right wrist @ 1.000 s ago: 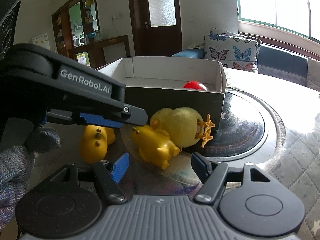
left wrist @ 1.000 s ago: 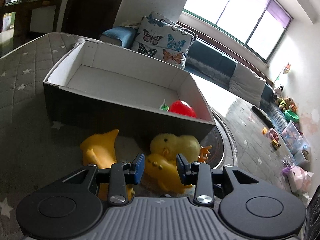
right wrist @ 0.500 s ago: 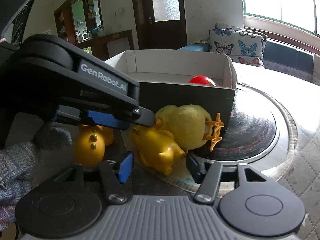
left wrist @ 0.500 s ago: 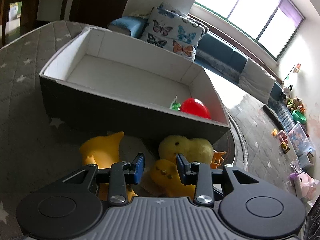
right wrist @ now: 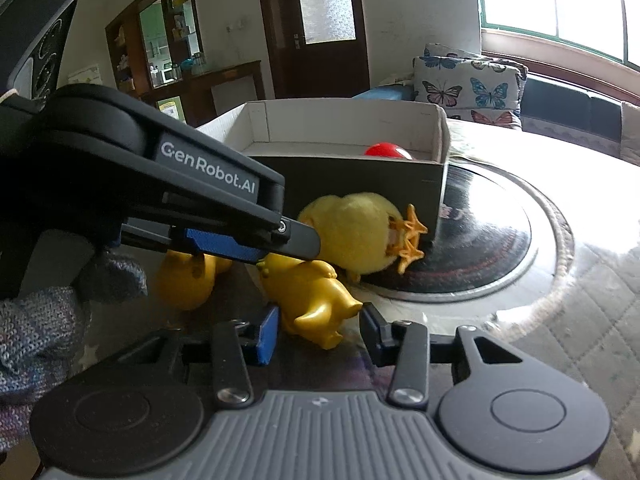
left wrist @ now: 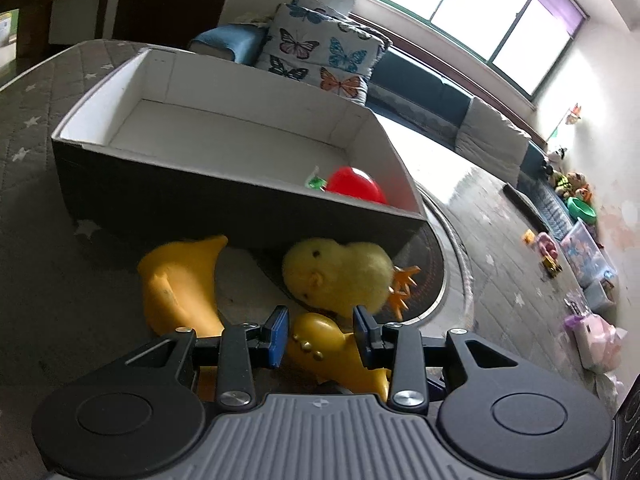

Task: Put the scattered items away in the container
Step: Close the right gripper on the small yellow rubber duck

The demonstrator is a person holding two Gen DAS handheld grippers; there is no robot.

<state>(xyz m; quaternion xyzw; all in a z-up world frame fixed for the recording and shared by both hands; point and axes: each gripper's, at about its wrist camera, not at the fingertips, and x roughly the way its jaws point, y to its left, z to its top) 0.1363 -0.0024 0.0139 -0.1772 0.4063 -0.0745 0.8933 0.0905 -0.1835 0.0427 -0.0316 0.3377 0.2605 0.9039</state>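
A dark cardboard box [left wrist: 224, 204] [right wrist: 360, 176] with a white inside holds a red ball [left wrist: 354, 184] [right wrist: 386, 149]. In front of it lie a fluffy yellow chick [left wrist: 340, 272] [right wrist: 356, 236], a glossy yellow duck figure [left wrist: 328, 348] [right wrist: 308, 296] and a second yellow toy [left wrist: 180, 284] [right wrist: 188, 280]. My left gripper [left wrist: 320, 334] [right wrist: 296, 236] is open with its jaws on either side of the duck figure, from above. My right gripper [right wrist: 316, 332] is open and straddles the same figure's near end.
A round dark turntable [right wrist: 488, 248] sits in the quilted table top, right of the box. A sofa with butterfly cushions [left wrist: 316, 56] stands behind. Toys and bins [left wrist: 580, 248] lie on the floor at the right.
Both grippers have moved in closer to the duck figure. The left jaws have opened wider around it. The toys lie where they were.
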